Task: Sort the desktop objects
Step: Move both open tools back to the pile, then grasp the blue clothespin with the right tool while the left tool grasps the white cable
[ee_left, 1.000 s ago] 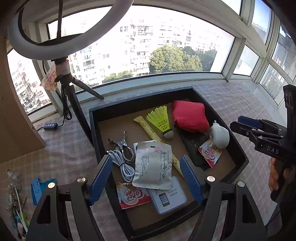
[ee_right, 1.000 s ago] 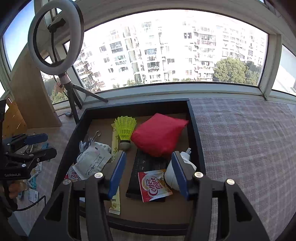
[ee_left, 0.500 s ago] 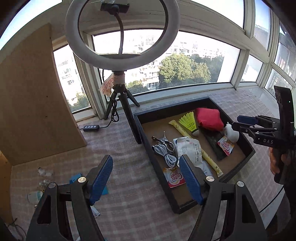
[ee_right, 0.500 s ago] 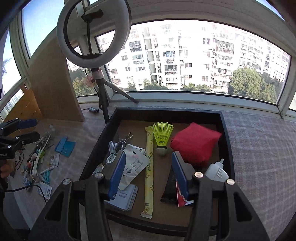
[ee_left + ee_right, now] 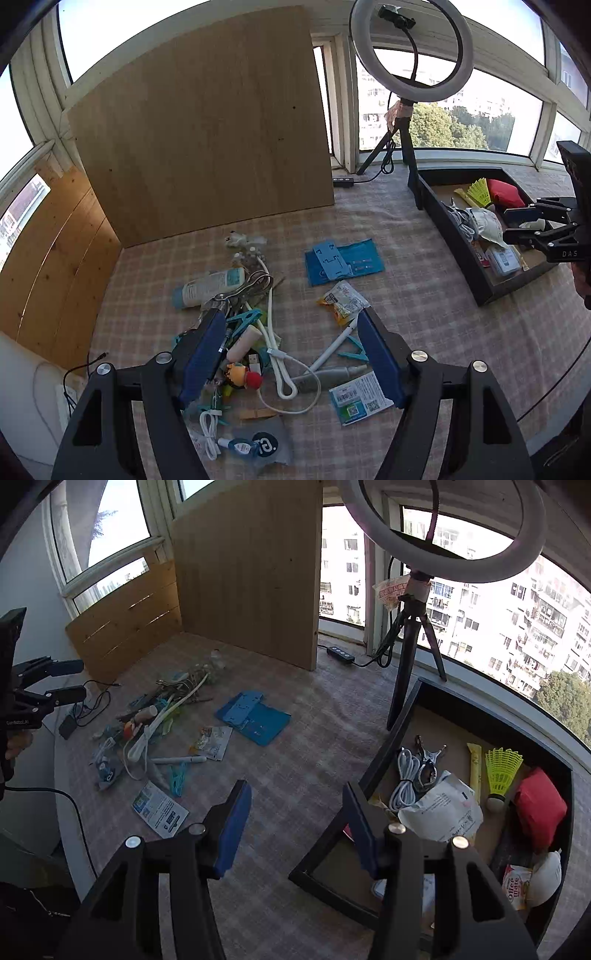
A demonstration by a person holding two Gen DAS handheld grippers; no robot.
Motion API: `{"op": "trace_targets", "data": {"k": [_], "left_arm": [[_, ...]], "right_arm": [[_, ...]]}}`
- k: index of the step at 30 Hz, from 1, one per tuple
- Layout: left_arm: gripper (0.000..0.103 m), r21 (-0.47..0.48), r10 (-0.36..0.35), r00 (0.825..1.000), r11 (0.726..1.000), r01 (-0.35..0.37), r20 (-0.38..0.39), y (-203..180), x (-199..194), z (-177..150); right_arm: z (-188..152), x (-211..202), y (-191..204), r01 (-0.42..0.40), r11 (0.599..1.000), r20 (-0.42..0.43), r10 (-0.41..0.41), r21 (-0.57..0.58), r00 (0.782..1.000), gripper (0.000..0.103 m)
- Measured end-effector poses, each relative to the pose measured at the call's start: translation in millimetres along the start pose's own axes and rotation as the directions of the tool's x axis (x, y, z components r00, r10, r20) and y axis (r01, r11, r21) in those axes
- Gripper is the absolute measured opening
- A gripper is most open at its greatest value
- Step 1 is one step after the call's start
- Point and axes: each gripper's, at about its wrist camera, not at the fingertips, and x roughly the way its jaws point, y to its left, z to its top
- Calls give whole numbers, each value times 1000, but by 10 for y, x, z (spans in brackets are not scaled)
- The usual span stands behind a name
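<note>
From the left wrist, the left gripper [image 5: 291, 354] hangs over the pile of clutter [image 5: 243, 325] on the checked tablecloth [image 5: 424, 295], its blue pads spread wide with nothing pressed between them. The pile lies directly under and just ahead of the claw, toward its left finger; a white pen [image 5: 334, 347] lies slanting between the fingers, its long axis running from low centre up toward the right pad. The black tray [image 5: 461, 254], already partly filled, sits well off to the claw's right, with the right gripper [image 5: 517, 225] in front of it.

From the right wrist, the right gripper [image 5: 295, 827] stands about half open and empty, above bare cloth. The tray's near corner [image 5: 332, 849] is just at its right finger; the pile [image 5: 155, 716] is well ahead and to its left, beside the left gripper [image 5: 66, 679].

By my reading the left hand is plainly nearer the unsorted things, so the next pick looks to be its job.
</note>
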Motion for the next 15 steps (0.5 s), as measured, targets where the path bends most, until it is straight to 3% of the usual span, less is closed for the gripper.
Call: {"op": "trace_targets", "data": {"k": [2,7,11,15], "left_arm": [[68,-10,26,999,1000,-26,-34,74,53,-243],[63,-111,3,995,994,-14,-96,236,207,-769],[61,-197,-28,991,980,1,-131,351,340,-988],[59,-227,-73,990,973,44,-121,311,441,-989]], "right_arm": [[5,223,287,-32,999,-43,30,-42,999,51],[-21,762,875,-128,989,-132,118,-69,984,51],[-66,1085,1215,-135,985,-186,113,-111,976,51],[-74,1313,1326,-135,986,-222,111,-96,969,51]]}}
